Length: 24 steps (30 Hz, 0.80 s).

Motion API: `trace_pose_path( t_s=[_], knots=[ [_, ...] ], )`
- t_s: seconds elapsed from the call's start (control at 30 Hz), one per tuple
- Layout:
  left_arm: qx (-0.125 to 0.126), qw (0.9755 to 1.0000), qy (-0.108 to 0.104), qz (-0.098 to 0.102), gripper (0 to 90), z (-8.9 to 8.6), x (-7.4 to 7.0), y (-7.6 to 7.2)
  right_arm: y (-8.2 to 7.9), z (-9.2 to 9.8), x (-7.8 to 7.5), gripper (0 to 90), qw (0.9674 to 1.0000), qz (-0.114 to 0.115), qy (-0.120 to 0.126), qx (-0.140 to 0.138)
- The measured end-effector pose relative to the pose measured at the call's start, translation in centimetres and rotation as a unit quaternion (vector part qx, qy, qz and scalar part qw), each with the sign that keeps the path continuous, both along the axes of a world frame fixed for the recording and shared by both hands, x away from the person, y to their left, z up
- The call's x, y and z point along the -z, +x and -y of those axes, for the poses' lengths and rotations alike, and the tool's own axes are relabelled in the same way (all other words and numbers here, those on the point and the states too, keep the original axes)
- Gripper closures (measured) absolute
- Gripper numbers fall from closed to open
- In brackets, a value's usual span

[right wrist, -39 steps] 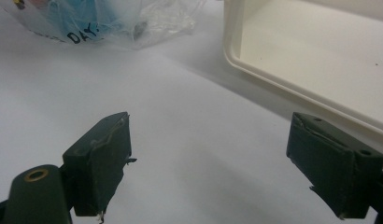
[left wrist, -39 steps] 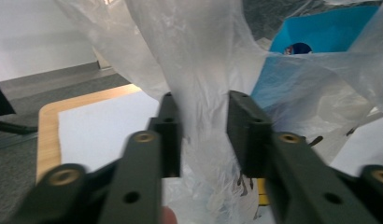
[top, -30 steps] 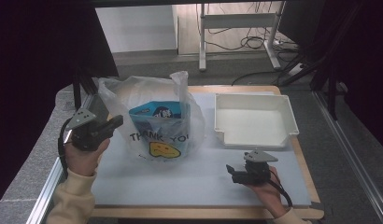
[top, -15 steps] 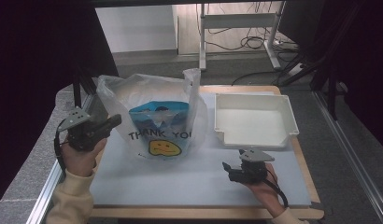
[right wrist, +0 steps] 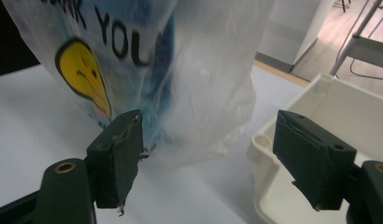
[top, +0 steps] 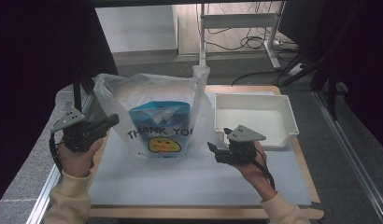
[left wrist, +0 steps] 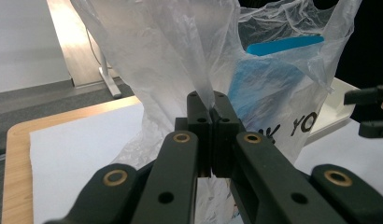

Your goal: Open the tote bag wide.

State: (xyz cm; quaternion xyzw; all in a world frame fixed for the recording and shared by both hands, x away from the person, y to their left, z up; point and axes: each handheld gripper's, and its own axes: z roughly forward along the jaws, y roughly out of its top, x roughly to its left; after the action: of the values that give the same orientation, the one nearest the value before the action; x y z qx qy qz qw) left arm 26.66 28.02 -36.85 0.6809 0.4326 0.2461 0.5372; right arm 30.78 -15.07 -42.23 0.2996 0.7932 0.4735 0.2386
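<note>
Since a moment ago the right gripper (top: 216,150) has lifted off the mat, its jaws closing a little yet apart on nothing; the plastic bag (top: 157,116) stands just beside it, one edge clamped in the left gripper (left wrist: 211,122); the white tray (top: 283,116) sits alongside.

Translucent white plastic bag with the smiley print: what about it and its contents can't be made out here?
- Blue packet inside the translucent white plastic bag: its label is blurred by the film in all views.
- Printed lettering: cut off by the right gripper view's top edge.
- Bag's left handle: its end is hidden between the left gripper's shut jaws.
</note>
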Motion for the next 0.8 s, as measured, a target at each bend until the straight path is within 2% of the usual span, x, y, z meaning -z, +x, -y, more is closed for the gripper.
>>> trace_pose_path(
  t_s=[0.07,0.27,0.8],
  knots=[
    [0.001,1.0,0.001,0.0,89.1,0.0,0.0,0.0,0.4,-0.3,-0.4,25.4,0.9999,-0.001,0.01,-0.003],
    [0.001,1.0,-0.003,-0.002,89.1,-0.2,0.1,0.0,1.1,-0.5,-0.7,27.2,0.9998,-0.005,0.018,-0.008],
    [0.003,1.0,-0.006,-0.001,89.6,-0.1,0.1,0.0,1.8,-1.9,-2.6,32.3,0.9985,0.016,0.04,-0.033]
  ],
)
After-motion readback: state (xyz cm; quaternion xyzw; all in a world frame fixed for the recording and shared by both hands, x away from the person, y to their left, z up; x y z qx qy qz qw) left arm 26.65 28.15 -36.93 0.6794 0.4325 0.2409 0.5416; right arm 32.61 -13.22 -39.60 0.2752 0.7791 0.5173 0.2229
